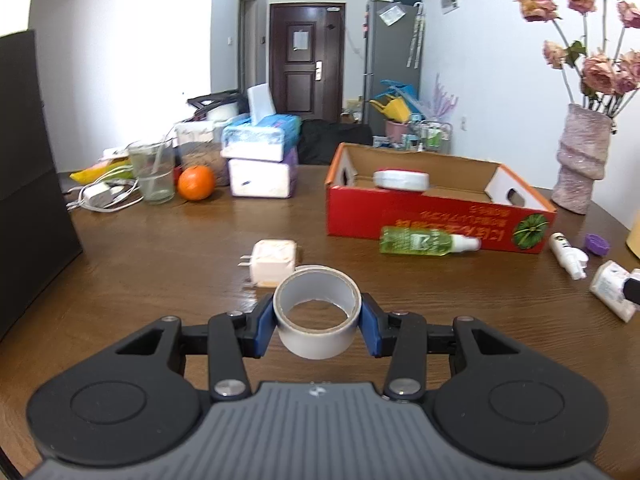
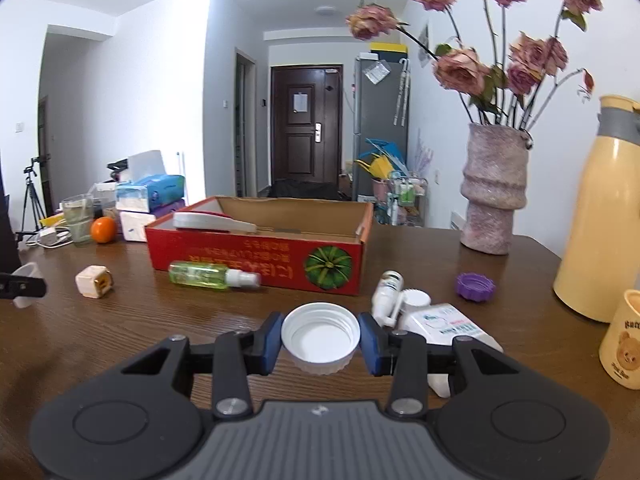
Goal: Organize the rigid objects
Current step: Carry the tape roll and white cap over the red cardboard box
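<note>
My left gripper (image 1: 318, 322) is shut on a roll of grey tape (image 1: 317, 312), held above the wooden table. My right gripper (image 2: 320, 338) is shut on a white jar lid (image 2: 320, 336), open side up. An open red cardboard box (image 1: 440, 216) stands ahead; it also shows in the right wrist view (image 2: 256, 256) and holds a white flat case (image 1: 401, 179). A green spray bottle (image 1: 428, 241) lies in front of the box. A white plug adapter (image 1: 272, 262) lies just beyond the tape. A small white bottle (image 2: 387, 292), a purple cap (image 2: 476, 287) and a white labelled bottle (image 2: 448, 324) lie at right.
A pink vase of roses (image 2: 492, 188), a yellow thermos (image 2: 600, 216) and a bear cup (image 2: 624, 340) stand at right. At back left are tissue packs (image 1: 260, 160), an orange (image 1: 196, 183), a glass (image 1: 153, 172) and a charger with cable (image 1: 100, 196). A dark panel (image 1: 28, 168) stands at far left.
</note>
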A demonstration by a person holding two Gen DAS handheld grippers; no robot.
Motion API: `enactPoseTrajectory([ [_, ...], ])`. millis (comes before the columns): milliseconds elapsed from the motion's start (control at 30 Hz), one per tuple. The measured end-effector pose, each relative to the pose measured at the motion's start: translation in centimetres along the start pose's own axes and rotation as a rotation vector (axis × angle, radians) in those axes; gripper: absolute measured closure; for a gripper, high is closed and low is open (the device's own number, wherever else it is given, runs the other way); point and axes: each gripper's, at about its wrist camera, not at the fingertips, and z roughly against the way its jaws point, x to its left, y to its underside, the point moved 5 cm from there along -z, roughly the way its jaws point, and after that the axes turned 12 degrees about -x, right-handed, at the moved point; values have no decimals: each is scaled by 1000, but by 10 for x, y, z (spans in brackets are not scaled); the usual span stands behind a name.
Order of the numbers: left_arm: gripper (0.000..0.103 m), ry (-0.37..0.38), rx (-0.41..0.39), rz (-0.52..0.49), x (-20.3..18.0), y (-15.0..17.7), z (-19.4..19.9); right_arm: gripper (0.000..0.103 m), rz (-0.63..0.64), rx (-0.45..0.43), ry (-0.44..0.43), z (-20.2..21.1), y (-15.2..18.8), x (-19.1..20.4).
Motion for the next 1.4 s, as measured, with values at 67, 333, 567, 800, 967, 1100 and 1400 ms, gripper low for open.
enactPoseTrajectory([
  [67,59,15,-7,-4,-7,-4,1,63,3,-4,-14,0,-3,5],
  [333,59,57,-20,-32,-28,-19,-2,63,12,-32,-54,-5,-20,24],
  [567,59,89,-24,-48,-45,-33,-11,63,18,-54,-78,-12,-35,39],
  [800,59,110,-35,-49,-58,-49,-24,63,7,-73,-82,-25,-52,45],
  [967,59,116,-28,-58,-67,-57,-37,63,-3,-74,-86,-36,-62,47],
  [1100,59,114,-24,-64,-73,-67,-50,63,-10,-79,-81,-47,-73,47],
  [1400,59,109,-28,-72,-85,-89,-80,63,-12,-72,-59,-80,-93,44],
])
